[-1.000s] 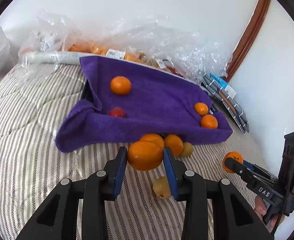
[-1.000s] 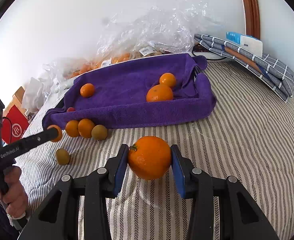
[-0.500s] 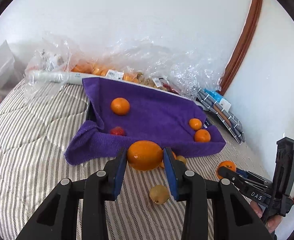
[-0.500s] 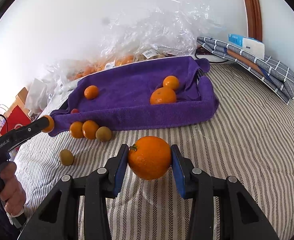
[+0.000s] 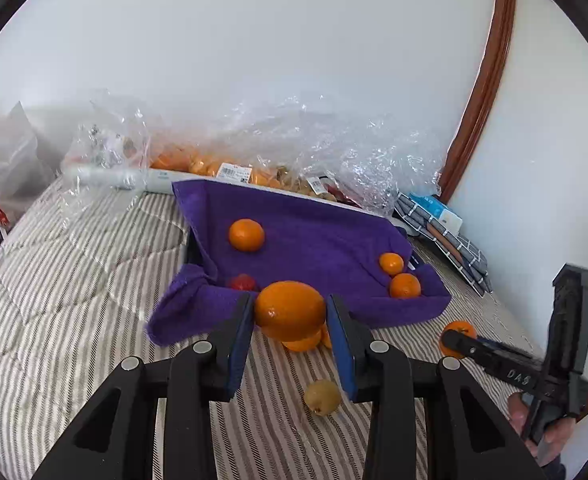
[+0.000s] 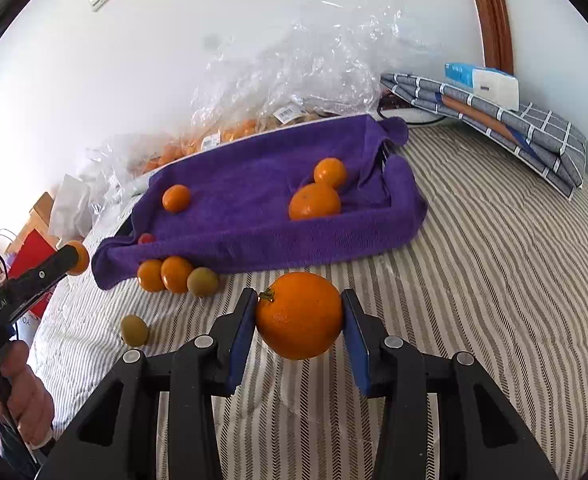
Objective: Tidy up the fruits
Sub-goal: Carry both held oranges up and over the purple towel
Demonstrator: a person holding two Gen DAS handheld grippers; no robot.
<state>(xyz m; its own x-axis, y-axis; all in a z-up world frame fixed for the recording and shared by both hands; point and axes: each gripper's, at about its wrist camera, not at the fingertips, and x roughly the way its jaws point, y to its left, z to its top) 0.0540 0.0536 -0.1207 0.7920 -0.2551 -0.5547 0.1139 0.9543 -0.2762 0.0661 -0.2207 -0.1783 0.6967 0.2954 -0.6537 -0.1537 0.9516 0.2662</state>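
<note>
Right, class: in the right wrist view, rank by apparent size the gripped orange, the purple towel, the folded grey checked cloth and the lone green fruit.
1. Purple towel
2. Folded grey checked cloth
3. Orange gripped by the right gripper; its nearness to the camera inflates it
4. Lone green fruit
</note>
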